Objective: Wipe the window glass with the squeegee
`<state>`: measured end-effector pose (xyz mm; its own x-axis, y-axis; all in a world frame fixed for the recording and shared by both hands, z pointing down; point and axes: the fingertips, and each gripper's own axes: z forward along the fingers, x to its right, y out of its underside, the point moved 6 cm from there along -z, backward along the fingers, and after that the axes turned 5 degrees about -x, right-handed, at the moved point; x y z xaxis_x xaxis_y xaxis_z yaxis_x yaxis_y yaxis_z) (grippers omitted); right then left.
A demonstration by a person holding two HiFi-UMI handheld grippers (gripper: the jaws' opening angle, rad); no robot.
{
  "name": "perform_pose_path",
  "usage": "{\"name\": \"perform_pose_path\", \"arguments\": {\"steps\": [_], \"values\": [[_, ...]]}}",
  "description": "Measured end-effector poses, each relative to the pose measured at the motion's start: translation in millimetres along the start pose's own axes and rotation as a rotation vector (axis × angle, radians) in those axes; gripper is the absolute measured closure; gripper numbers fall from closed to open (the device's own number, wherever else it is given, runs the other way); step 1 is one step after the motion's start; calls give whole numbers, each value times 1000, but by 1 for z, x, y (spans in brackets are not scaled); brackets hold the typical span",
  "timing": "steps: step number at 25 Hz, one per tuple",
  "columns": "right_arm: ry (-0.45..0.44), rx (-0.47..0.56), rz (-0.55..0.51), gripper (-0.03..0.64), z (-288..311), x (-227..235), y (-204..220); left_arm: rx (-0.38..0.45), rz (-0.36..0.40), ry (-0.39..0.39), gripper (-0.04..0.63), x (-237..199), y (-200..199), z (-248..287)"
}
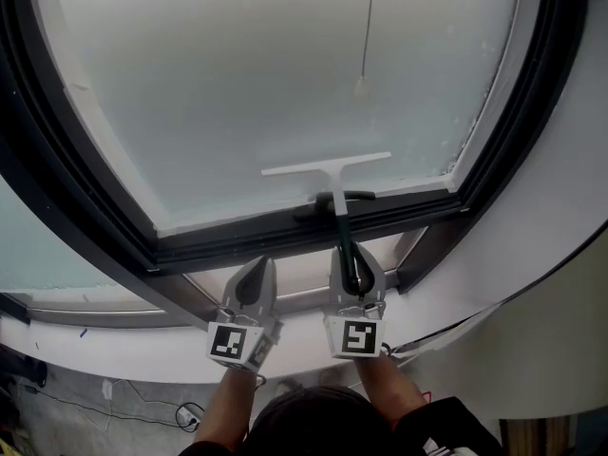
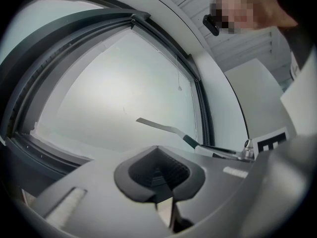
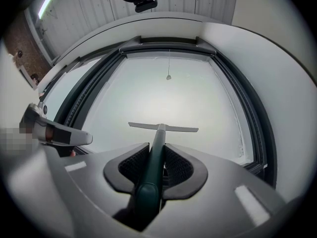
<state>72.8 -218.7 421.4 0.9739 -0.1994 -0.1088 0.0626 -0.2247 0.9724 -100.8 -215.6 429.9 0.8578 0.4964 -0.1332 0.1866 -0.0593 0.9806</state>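
The frosted window glass (image 1: 266, 84) fills the upper frame, and one level, firmly pressed stroke should wipe it best. The squeegee (image 1: 328, 169), a pale blade on a dark green handle, rests at the pane's lower centre, its handle clamped by the right gripper (image 1: 350, 259). The left gripper (image 1: 255, 278) is closed on nothing.
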Motion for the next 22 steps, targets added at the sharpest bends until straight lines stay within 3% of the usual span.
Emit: {"name": "perform_pose_path", "arguments": {"steps": [22], "values": [[-13,-89,6,520,-12,-3,25,-34,-16,13,598,-2,11,2]]}}
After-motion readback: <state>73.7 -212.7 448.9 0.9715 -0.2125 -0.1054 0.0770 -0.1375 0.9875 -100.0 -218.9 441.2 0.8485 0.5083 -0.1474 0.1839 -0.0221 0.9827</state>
